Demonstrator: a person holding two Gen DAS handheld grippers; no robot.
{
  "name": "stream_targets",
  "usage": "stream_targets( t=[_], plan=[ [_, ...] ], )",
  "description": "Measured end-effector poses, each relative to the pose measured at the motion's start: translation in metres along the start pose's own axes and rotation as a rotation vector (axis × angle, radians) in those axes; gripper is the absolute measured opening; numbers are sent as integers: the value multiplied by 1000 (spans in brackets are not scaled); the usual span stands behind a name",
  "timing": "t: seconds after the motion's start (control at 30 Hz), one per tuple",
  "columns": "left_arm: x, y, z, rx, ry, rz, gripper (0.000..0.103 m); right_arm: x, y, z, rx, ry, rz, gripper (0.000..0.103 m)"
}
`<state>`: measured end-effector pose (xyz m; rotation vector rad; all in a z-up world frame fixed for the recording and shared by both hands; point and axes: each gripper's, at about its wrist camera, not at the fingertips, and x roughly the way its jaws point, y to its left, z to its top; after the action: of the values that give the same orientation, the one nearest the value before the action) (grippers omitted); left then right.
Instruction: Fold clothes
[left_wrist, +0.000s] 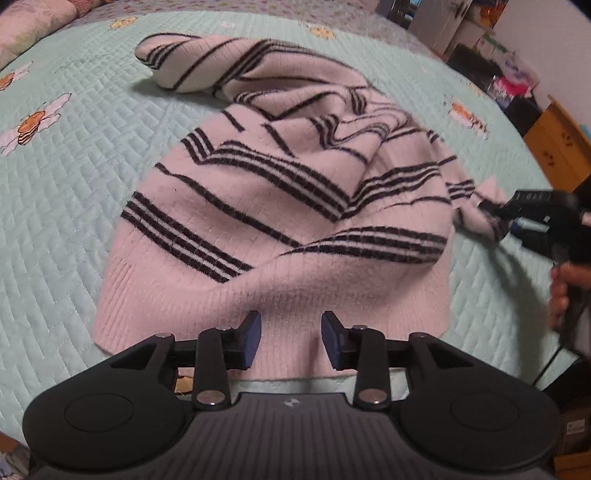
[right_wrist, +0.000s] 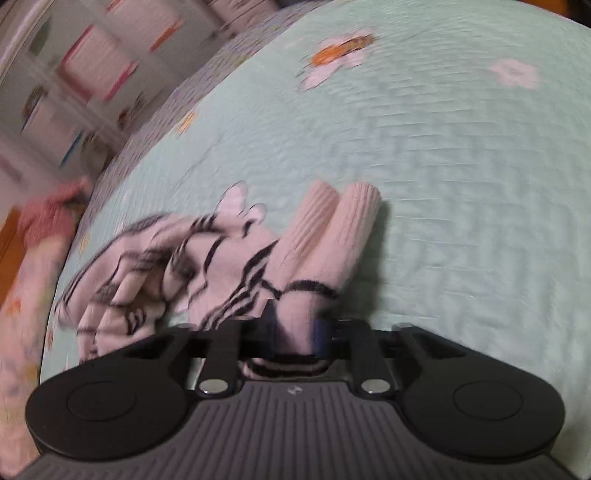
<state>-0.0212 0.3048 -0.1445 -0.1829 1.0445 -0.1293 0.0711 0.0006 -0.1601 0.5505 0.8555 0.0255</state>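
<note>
The pink black-striped sweater (left_wrist: 280, 192) lies rumpled on the bed's quilt (left_wrist: 66, 192), its ribbed hem just ahead of my left gripper (left_wrist: 291, 338), whose jaws stand apart with nothing between them. Its long axis runs away from me. My right gripper (right_wrist: 293, 328) is clamped on a bunched sleeve (right_wrist: 332, 236) out at the sweater's right side. I can read no labels or writing.
</note>
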Motion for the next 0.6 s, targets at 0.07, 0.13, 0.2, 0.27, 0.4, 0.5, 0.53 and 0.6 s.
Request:
stream_targets(
  t=[0.07, 0.13, 0.2, 0.27, 0.4, 0.5, 0.53, 0.6],
  plan=[
    [-3, 8, 2, -11, 11, -11, 40, -11, 20, 19, -222, -51, -81, 15],
    [-4, 15, 4, -32, 16, -16, 43, -30, 40, 54, -421, -210, -226, 14],
    [-1, 18, 6, -51, 23, -11, 43, -50, 59, 90, -609, -378, -375, 14],
    [2, 21, 8, -70, 30, -7, 43, -47, 65, 131, -666, -437, -440, 17],
    [5, 18, 7, -65, 44, -11, 44, -28, 64, 188, -656, -429, -531, 65],
    [5, 18, 5, -53, 48, -25, 47, -26, 42, 171, -483, -359, -453, 65],
    [5, 18, 4, -48, 49, -29, 47, -28, 34, 157, -414, -326, -403, 65],
    [4, 21, 3, -53, 50, -38, 47, -30, 17, 121, -276, -232, -250, 65]
  ],
)
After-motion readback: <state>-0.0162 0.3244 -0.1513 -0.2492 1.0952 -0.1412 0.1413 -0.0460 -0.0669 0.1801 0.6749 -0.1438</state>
